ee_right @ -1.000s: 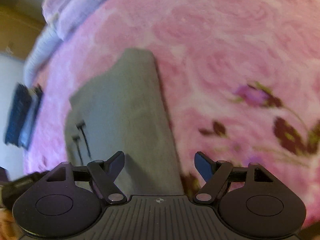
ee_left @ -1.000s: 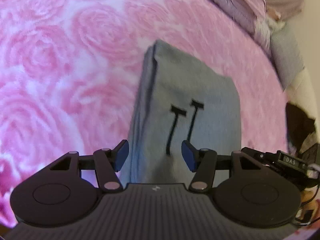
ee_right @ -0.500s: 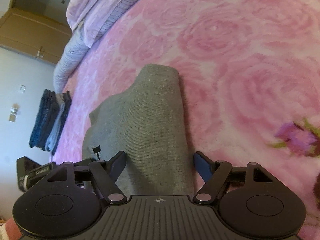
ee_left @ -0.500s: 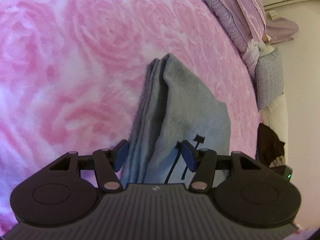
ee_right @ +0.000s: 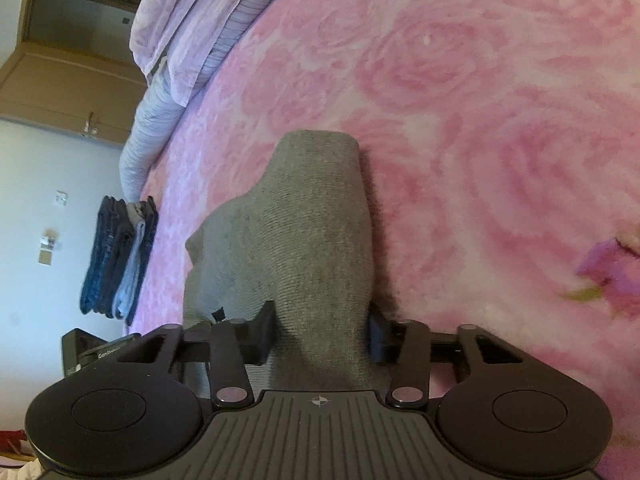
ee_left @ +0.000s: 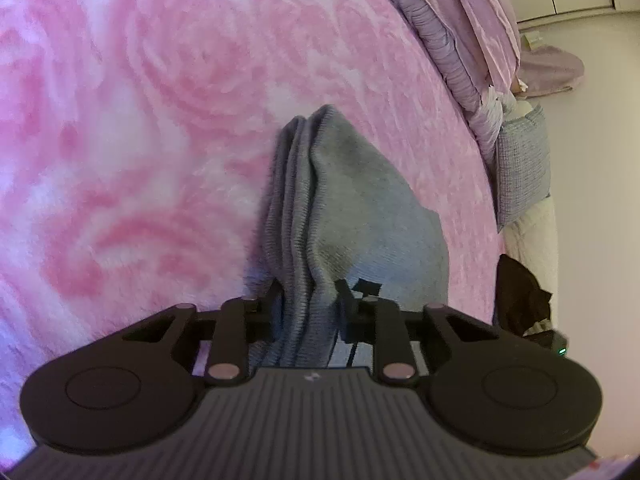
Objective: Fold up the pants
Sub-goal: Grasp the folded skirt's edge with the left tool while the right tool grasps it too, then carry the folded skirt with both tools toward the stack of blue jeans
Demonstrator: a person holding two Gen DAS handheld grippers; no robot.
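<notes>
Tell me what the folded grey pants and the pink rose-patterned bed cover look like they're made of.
The folded grey pants: a soft knit, likely cotton jersey or sweatpant fleece, matte; fine ribbed lines run across the cloth and a black drawstring shows. Both grippers are closing on bunched layers.

The pink rose-patterned bed cover: probably plush synthetic fleece; its surface looks fuzzy, with a short pile and a faint sheen.
</notes>
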